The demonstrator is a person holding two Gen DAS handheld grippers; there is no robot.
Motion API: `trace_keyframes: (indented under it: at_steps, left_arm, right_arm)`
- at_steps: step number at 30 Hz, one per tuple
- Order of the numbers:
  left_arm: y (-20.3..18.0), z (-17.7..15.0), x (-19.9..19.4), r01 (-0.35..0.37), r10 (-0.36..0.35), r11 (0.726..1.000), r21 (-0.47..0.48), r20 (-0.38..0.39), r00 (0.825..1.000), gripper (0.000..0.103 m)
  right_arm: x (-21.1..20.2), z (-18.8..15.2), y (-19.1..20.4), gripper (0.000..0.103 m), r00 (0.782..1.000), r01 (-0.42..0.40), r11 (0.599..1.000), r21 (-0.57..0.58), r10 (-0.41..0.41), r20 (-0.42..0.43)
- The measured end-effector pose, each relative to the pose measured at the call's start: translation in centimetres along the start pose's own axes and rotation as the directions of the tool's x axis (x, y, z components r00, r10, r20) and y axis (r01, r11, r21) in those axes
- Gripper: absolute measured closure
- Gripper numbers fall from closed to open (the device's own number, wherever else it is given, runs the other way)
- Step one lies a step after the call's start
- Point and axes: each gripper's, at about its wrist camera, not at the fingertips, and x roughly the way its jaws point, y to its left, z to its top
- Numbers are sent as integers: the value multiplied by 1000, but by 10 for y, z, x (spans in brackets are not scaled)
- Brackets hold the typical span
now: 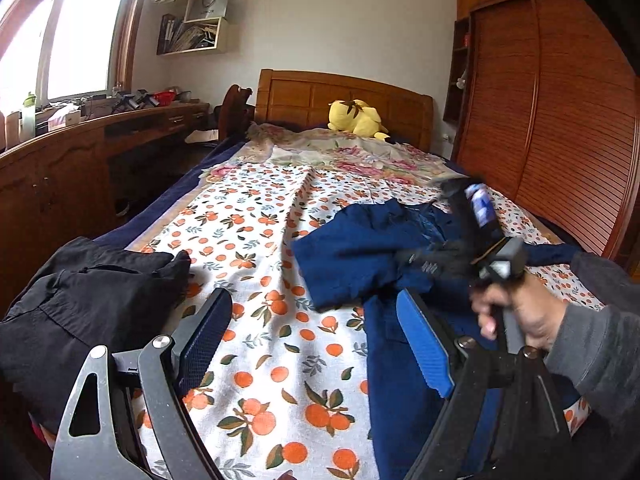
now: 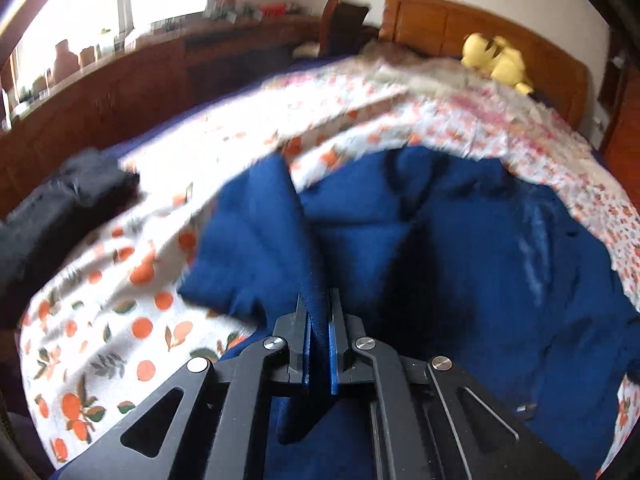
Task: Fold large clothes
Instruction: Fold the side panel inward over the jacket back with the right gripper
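Note:
A dark blue garment (image 1: 352,264) lies crumpled on the right half of the orange-print bedsheet (image 1: 248,240). In the right wrist view my right gripper (image 2: 319,320) is shut on a raised fold of this blue garment (image 2: 460,248), with cloth pinched between the blue pads. The left wrist view shows that same right gripper (image 1: 420,262), blurred, held by a hand (image 1: 520,312) over the garment. My left gripper (image 1: 316,336) stands open low over the sheet with nothing between its fingers; its right finger (image 1: 424,344) is over the garment's near edge.
A black garment (image 1: 92,292) is heaped at the bed's left edge, also seen in the right wrist view (image 2: 52,216). A yellow plush toy (image 1: 356,118) sits by the wooden headboard (image 1: 320,96). A long wooden desk (image 1: 80,152) runs along the left, a wardrobe (image 1: 552,120) on the right.

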Motion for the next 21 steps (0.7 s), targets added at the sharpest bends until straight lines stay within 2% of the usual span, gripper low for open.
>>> trace_keyframes:
  at_steps: [3, 5, 7, 8, 11, 13, 15, 18, 20, 21]
  left_arm:
    - [-6, -1, 2, 5, -5, 1000, 6, -6, 1000, 18]
    - [-9, -1, 3, 10, -10, 1000, 10, -10, 1000, 18]
    - [-12, -1, 5, 11, -11, 1000, 13, -13, 1000, 18]
    - [-13, -1, 6, 12, -11, 1000, 15, -15, 1000, 18]
    - [-17, -1, 9, 18, -18, 1000, 15, -22, 1000, 18]
    - [-19, -1, 10, 23, -22, 1000, 17, -23, 1000, 18]
    - [-21, -2, 12, 25, -24, 999, 22, -25, 999, 18]
    - [-22, -3, 17, 28, -27, 999, 26, -40, 999, 18]
    - [-23, -4, 20, 31, -29, 999, 30, -47, 998, 18]
    - [-24, -3, 21, 31, -29, 999, 31, -49, 998, 18]
  right_arm:
    - [-22, 1, -28, 97, 996, 65, 997, 48, -68, 62]
    - [-27, -5, -52, 97, 987, 142, 985, 93, -148, 64]
    - [-21, -13, -74, 97, 974, 223, 967, 125, -227, 16]
    - [-14, -19, -83, 97, 971, 241, 961, 134, -239, -29]
    - [7, -36, -105, 96, 959, 267, 955, 129, -250, -130]
    - [12, -41, -110, 94, 959, 264, 956, 130, -246, -139]
    - [10, -41, -113, 88, 962, 258, 957, 133, -241, -129]
    - [1, -34, -112, 78, 957, 285, 952, 108, -276, -91]
    - [-9, -33, -102, 61, 953, 303, 948, 96, -298, -62]
    - [-13, -29, -100, 58, 954, 300, 949, 96, -298, -36]
